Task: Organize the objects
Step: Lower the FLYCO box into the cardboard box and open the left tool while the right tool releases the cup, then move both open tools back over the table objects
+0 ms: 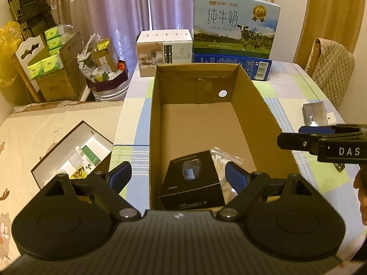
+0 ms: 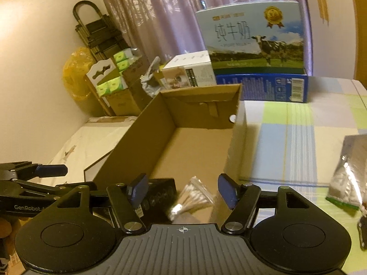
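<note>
Plain brown, inside and out: open rectangular cardboard box. Black with pale lettering: small glossy carton in that box. Clear with white-tipped sticks: plastic bag of cotton swabs beside it. Checked in pale blue, lime green and cream, with thin striped bands: cloth-covered table. Silver with a green edge: crinkled foil pouch. Sky blue and meadow green, printed with a black-and-white cow and a gold medal: tall milk carton. Dark blue with a white barcode: flat box beneath. Mauve with a swirled pattern: curtains. Black with blue pads: left gripper, right gripper.
</note>
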`<move>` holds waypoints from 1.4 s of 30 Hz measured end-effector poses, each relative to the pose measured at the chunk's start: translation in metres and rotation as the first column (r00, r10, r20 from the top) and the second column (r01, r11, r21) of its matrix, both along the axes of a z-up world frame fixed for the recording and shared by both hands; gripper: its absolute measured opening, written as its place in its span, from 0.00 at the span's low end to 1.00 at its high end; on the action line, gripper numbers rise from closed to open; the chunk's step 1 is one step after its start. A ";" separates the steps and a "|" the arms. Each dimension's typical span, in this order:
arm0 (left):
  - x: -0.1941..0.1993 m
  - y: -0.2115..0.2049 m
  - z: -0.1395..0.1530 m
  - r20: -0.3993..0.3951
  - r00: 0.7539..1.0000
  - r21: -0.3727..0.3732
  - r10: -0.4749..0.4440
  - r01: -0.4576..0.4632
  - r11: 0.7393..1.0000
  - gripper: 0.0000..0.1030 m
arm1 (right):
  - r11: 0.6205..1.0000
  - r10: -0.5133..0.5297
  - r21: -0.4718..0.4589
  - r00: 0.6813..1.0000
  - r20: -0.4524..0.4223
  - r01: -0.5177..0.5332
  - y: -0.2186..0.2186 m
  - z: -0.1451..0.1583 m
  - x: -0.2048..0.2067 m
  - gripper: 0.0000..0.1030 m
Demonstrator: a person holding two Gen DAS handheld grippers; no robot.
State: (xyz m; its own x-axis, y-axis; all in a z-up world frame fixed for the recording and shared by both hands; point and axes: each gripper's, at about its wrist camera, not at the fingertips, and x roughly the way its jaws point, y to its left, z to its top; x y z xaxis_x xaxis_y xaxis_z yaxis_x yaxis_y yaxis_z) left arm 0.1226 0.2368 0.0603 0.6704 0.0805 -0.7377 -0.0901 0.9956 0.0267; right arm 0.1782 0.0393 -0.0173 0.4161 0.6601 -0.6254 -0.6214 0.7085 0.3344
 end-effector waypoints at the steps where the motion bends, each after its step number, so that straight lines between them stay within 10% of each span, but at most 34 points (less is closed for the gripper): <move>1: -0.003 -0.001 0.001 0.004 1.000 -0.006 0.001 -0.001 1.000 0.84 | 1.000 -0.010 0.000 1.000 -0.003 0.010 -0.004 0.001 -0.002 0.63; 24: -0.081 -0.114 0.032 0.146 0.988 -0.122 -0.059 0.077 0.990 0.99 | 0.966 -0.248 -0.062 0.968 0.022 0.249 -0.180 0.010 -0.075 0.63; 42: -0.079 -0.213 0.004 0.107 0.976 -0.159 -0.190 0.206 0.966 0.99 | 0.891 -0.449 -0.063 0.893 0.020 0.449 -0.300 0.003 -0.101 0.63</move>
State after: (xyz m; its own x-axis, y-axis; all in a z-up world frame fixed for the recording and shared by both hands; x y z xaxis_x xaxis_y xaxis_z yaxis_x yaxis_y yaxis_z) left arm 0.0439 0.0235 0.0640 0.7244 -0.1804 -0.6653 0.1148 0.9832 -0.1417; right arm 0.0774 -0.2611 -0.0139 0.6618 0.3603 -0.6574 -0.2333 0.9324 0.2762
